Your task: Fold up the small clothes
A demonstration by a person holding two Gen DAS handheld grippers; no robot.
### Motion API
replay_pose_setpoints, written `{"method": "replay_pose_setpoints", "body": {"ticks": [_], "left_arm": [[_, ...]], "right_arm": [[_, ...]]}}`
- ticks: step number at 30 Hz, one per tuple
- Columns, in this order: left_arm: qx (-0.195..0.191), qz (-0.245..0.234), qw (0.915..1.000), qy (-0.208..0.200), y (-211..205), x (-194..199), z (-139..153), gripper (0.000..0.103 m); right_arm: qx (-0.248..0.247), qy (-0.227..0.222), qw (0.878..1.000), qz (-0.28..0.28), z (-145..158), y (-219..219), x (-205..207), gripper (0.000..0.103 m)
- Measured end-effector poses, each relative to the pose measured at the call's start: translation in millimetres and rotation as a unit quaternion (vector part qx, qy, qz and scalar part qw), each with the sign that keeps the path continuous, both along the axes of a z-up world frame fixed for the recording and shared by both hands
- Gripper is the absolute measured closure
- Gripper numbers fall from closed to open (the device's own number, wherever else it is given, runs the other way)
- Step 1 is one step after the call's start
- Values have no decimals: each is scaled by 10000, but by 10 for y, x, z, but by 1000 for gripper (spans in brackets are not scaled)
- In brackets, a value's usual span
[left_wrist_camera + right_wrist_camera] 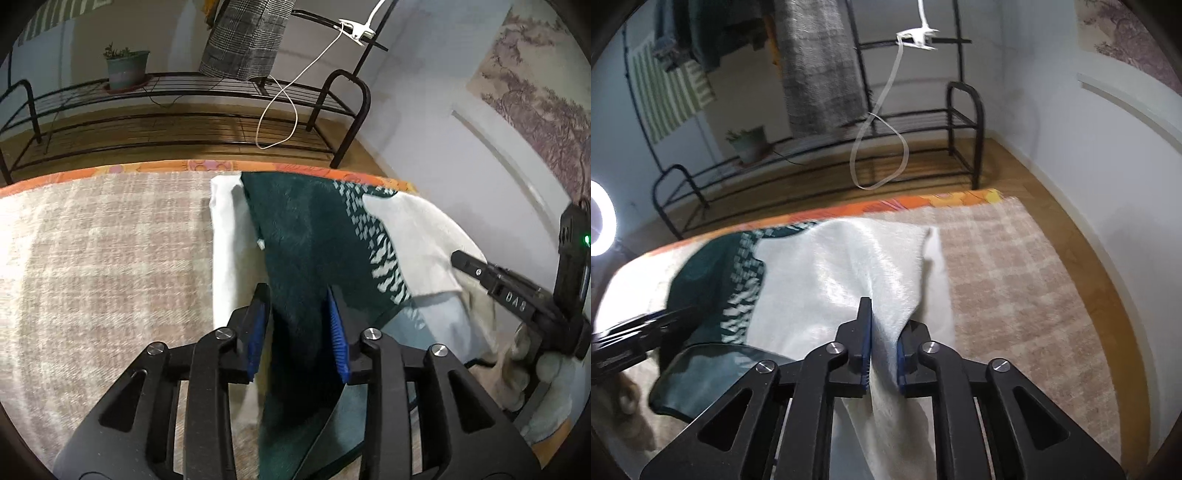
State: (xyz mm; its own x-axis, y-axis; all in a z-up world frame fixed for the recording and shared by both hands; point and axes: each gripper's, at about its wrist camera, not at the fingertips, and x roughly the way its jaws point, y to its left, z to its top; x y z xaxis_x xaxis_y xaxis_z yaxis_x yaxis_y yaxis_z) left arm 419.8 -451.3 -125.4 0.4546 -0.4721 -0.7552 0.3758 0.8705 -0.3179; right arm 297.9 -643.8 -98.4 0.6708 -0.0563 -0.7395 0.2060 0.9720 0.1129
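Observation:
A small garment, dark green (303, 236) on one side and white (417, 236) on the other with a dashed band between, hangs lifted over the checked beige blanket (103, 251). My left gripper (299, 299) holds the green part between its blue pads; the jaws stand fairly wide around thick cloth. My right gripper (884, 332) is shut on the white part (827, 280). The right gripper also shows at the right of the left wrist view (517, 291). A white layer (229, 236) lies under the green part.
The blanket (1015, 280) covers a surface with an orange patterned edge (923, 201). Beyond it are wooden floor, a black metal rack (207, 110) with a potted plant (127, 68), hanging grey cloth (247, 37), a white cable loop (280, 110) and a ring light (600, 218).

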Motion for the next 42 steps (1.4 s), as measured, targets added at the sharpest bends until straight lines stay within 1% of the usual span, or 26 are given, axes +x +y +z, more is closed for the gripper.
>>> {"method": "replay_pose_setpoints", "body": {"ticks": [2,3,5,7,10,12,16,19,22,24,27,29,34,36,37,38,40,42], "left_arm": [[102,-27,9999,-3,23,-41,-26,71],[150,-41,9999,34,38,-64,-48,71],[204,-53,9998,66,72,-116,-65,71],[245,-49,9997,54,109,-185,-40,71],[236,-39,9997,66,188,-294,38,71],[219,-31,9997,45,249,-375,111,71],[173,-23,9998,-58,401,-577,309,71],[151,-15,9997,-209,528,-762,505,71],[122,-59,9992,-365,644,-978,684,71],[120,-108,9984,-543,753,-1164,835,71],[-42,-144,9981,-597,917,-1394,1036,71],[-85,-155,9975,-683,1021,-1547,1173,71],[-98,-244,9932,-1137,1305,-2032,1561,71],[-135,-278,9918,-1236,1413,-2179,1657,70],[-161,-297,9913,-1273,1474,-2263,1710,69],[-194,-318,9909,-1296,1524,-2332,1752,63],[-230,-337,9894,-1392,1642,-2493,1830,53],[-193,-384,9872,-1536,1750,-2693,1894,52]], "right_arm": [[-95,216,9996,-122,-49,-36,-7,88],[-188,318,9992,-177,-73,-48,-19,87],[-414,606,9964,-430,-118,-93,-52,81],[-404,649,9949,-653,-85,-161,-155,76],[-228,487,9954,-788,44,-213,-341,76],[-193,396,9958,-807,160,-198,-464,76],[-199,200,9967,-761,421,-67,-705,76],[-162,68,9971,-746,600,58,-873,76],[-175,-56,9975,-681,777,246,-1048,76],[-204,-122,9975,-662,884,369,-1162,76],[-215,-255,9976,-608,1059,588,-1329,76],[-219,-343,9974,-594,1160,728,-1439,76],[-167,-541,9968,-569,1376,1097,-1755,76],[-145,-607,9964,-571,1451,1241,-1890,76],[-170,-631,9962,-584,1490,1327,-1967,76],[-199,-648,9960,-583,1523,1399,-2022,76],[-255,-710,9956,-560,1586,1569,-2164,76],[-294,-766,9951,-554,1629,1726,-2294,75]]}}
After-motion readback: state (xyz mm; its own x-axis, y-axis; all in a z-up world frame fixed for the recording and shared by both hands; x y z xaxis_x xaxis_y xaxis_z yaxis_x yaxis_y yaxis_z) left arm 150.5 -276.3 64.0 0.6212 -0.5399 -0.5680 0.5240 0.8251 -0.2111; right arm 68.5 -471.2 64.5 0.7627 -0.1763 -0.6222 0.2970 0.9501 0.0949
